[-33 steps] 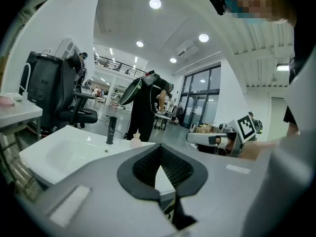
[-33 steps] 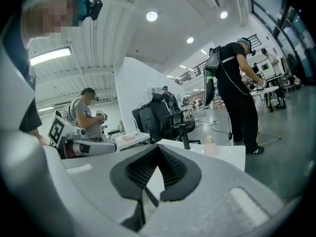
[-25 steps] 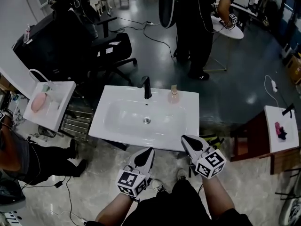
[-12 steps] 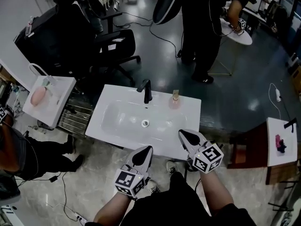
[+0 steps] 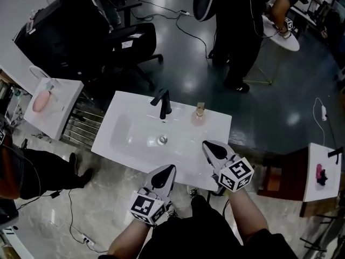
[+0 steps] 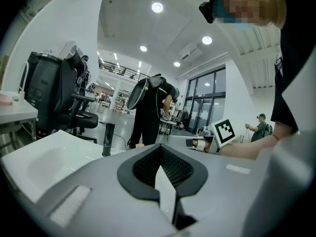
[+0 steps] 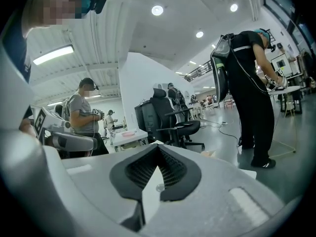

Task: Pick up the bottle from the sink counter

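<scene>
Bottle [image 5: 199, 115]: stands upright on the sink counter [image 5: 218, 124], just right of the faucet [image 5: 163, 104] on the same back ledge. Its long axis is vertical, with the narrow neck up and the wider pinkish body down.

Edges: the bottle sits near the counter's back edge, between the faucet and the right rim. Flat white counter runs from it toward the front rim. The basin and drain [image 5: 161, 140] lie in front of the faucet, left of the bottle.

Right gripper [image 5: 211, 147]: jaws pressed together, nothing between them. Its tip is over the front rim, on the faucet's right and apart from the bottle.

Left gripper [image 5: 168, 171]: jaws also pressed together and empty. It is short of the front rim, roughly in line with the faucet.

Versus a second ago: the right gripper's tip has gone from the rim's outer edge to over the counter, so the gap to the bottle is smaller. The bottle has not moved relative to the faucet.
</scene>
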